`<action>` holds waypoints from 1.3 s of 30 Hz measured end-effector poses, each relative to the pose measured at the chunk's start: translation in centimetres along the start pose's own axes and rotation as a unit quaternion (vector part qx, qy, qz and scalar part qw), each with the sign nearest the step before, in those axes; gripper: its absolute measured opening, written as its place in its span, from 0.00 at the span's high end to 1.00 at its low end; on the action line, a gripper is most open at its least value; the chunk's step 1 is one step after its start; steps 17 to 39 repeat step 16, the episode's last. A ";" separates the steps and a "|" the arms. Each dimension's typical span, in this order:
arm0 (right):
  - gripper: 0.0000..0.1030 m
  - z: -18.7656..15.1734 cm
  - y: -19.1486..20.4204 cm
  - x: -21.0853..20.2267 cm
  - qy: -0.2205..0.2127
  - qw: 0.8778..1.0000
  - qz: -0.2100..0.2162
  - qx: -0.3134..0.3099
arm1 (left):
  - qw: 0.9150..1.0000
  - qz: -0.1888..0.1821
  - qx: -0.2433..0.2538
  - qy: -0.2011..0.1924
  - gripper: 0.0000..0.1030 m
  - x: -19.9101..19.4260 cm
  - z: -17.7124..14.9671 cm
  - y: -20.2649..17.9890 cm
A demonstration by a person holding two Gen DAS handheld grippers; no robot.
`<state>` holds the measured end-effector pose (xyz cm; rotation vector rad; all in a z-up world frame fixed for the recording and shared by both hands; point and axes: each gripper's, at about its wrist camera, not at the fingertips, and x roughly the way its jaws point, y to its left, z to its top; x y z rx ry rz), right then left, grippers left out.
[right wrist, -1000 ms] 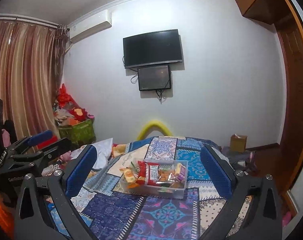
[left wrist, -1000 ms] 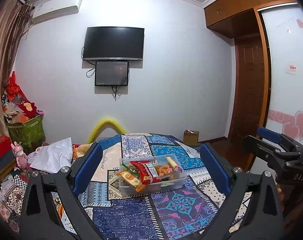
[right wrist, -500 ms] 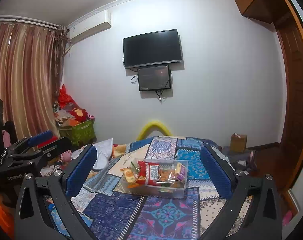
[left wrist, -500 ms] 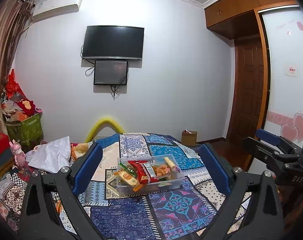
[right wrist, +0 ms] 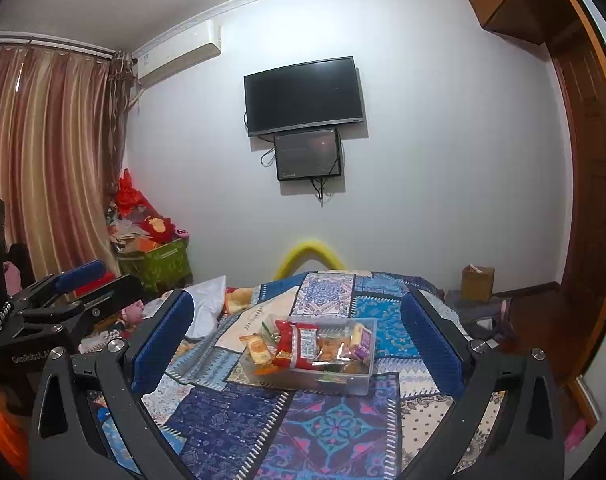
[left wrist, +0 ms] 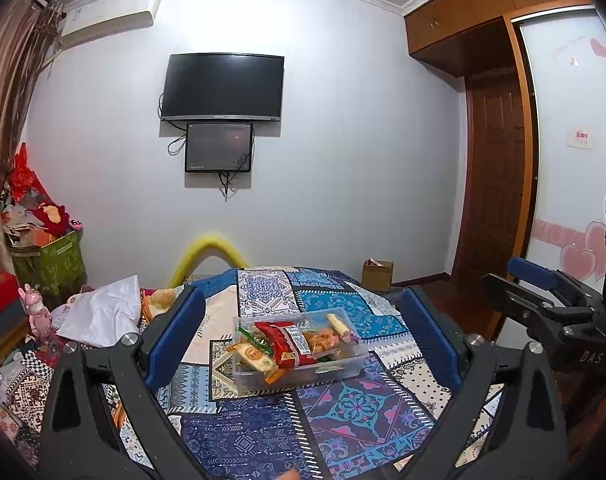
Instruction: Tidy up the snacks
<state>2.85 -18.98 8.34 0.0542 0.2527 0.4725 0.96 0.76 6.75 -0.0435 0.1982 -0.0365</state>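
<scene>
A clear plastic box (left wrist: 343, 372) (right wrist: 345, 386) full of snack packets sits on a patterned blue quilt (left wrist: 263, 432) (right wrist: 331, 428). A red packet (left wrist: 287, 342) (right wrist: 299, 342) lies on top of the pile, with a yellow biscuit packet (left wrist: 253, 356) (right wrist: 259, 350) to its left. My left gripper (left wrist: 303, 340) is open, held above and short of the box, nothing between its blue pads. My right gripper (right wrist: 299, 340) is also open and empty, hovering at the same distance. Each gripper shows at the edge of the other's view.
A white cloth (left wrist: 103, 312) lies on the quilt at left. A green bin of toys (right wrist: 155, 264) stands by the curtain. A cardboard box (right wrist: 477, 282) sits on the floor near the wooden door (left wrist: 491, 200). Two screens (left wrist: 221, 88) hang on the far wall.
Both views have drifted slightly; the box sits a touch lower and nearer in frame. Both grippers stay open and empty.
</scene>
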 end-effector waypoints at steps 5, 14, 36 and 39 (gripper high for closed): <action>0.00 -0.1 0.0 0.0 0.000 1.000 -0.001 0.001 | 1.000 0.001 0.003 -0.001 0.03 0.0 0.0 -0.2; 0.00 -0.1 -0.1 0.2 0.001 1.000 -0.001 0.002 | 1.000 -0.006 0.004 0.000 0.02 0.0 -0.1 -0.4; 0.00 -0.2 -0.1 0.2 0.002 1.000 -0.001 0.002 | 1.000 -0.008 0.005 0.002 0.02 0.2 -0.2 -0.4; 0.00 -0.2 -0.1 0.2 0.002 1.000 -0.001 0.002 | 1.000 -0.008 0.005 0.002 0.02 0.2 -0.2 -0.4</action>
